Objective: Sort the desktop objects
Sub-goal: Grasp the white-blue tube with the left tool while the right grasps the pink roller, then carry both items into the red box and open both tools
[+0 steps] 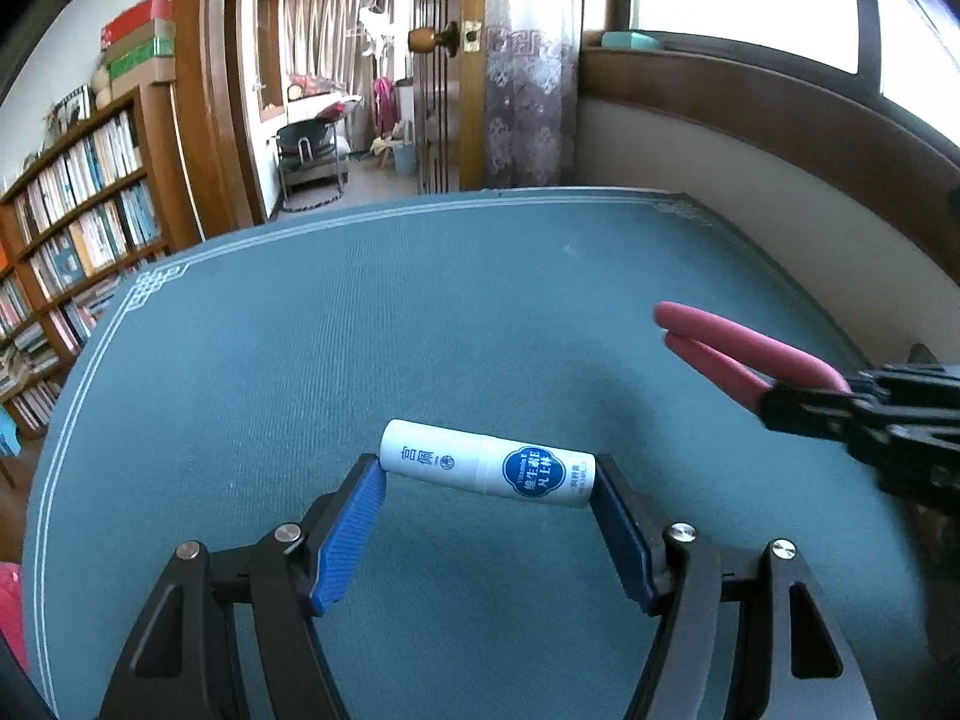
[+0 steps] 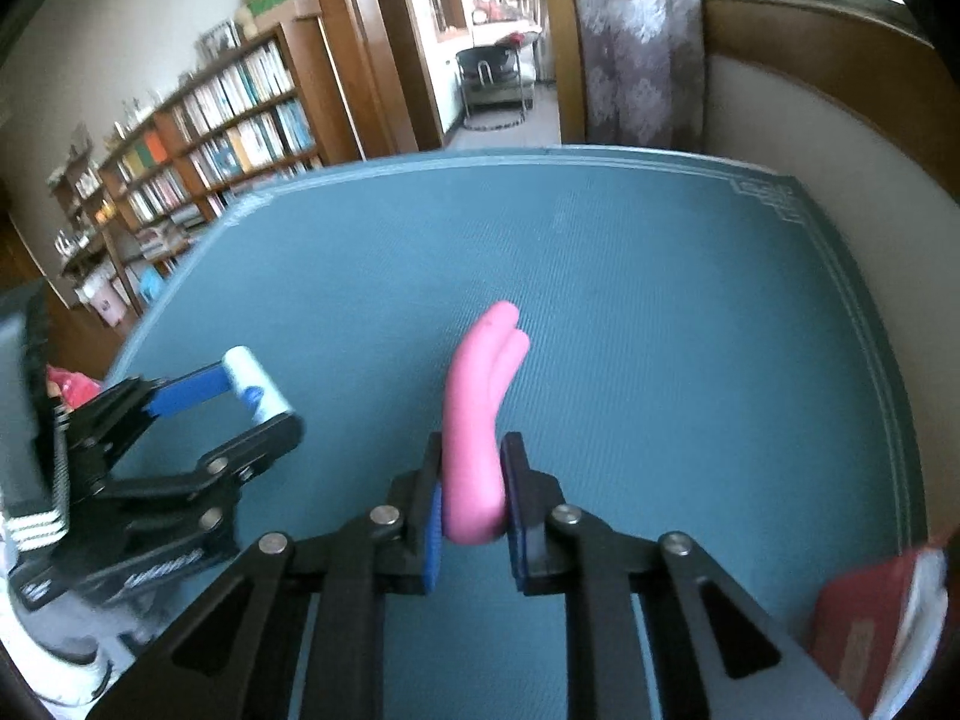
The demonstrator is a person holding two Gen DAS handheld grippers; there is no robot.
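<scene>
My left gripper (image 1: 487, 474) is shut endwise on a white tube with a blue label (image 1: 487, 471), held crosswise above the teal desk mat (image 1: 420, 324). The same tube (image 2: 255, 384) and left gripper (image 2: 255, 402) show at the left of the right wrist view. My right gripper (image 2: 474, 480) is shut on pink-handled pliers (image 2: 477, 420), whose two handles point away from me over the mat (image 2: 660, 312). In the left wrist view the pliers (image 1: 732, 351) stick out leftward from the right gripper (image 1: 780, 405) at the right edge. The pliers' head is hidden.
A red box or book (image 2: 870, 630) lies at the mat's near right corner. Something pink-red (image 1: 9, 606) sits off the mat's left edge. A bookshelf (image 1: 78, 228) stands at the left, a wall and window ledge (image 1: 750, 144) run along the right.
</scene>
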